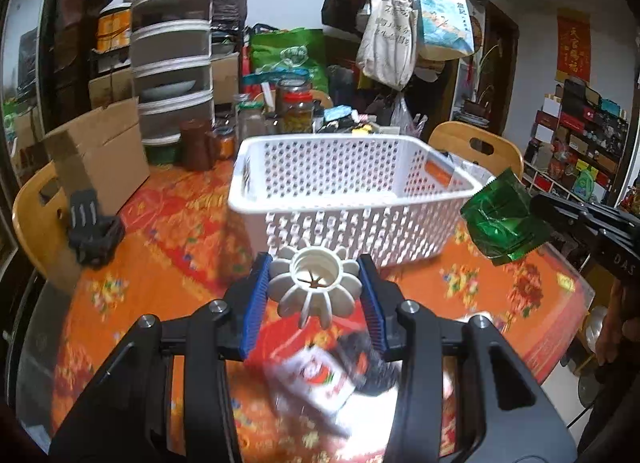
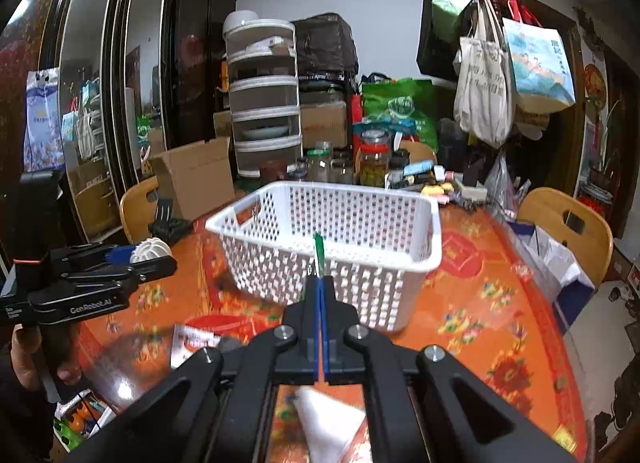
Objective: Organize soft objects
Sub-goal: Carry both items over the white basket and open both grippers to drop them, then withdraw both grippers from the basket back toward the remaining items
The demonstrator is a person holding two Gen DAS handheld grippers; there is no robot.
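Note:
My left gripper (image 1: 316, 283) is shut on a white flower-shaped ribbed piece (image 1: 316, 283), its blue pads pressing both sides. It hangs above the table, just short of the white perforated basket (image 1: 340, 231). At the right of this view, my right gripper (image 1: 538, 205) is shut on a crinkled green foil packet (image 1: 500, 219) beside the basket's right corner. In the right wrist view, the right gripper (image 2: 320, 283) pinches the green packet (image 2: 319, 251), seen edge-on before the basket (image 2: 360, 291). The left gripper (image 2: 156, 259) with the white piece (image 2: 154, 249) is at the left, held by a hand.
A red and white packet (image 1: 320, 375) lies on the orange floral tablecloth (image 1: 168, 223) below the left gripper. A white wrapper (image 2: 328, 419) lies under the right gripper. A cardboard box (image 1: 100, 151), a black stand (image 1: 92, 227), jars (image 1: 296, 107) and wooden chairs (image 2: 568, 227) ring the table.

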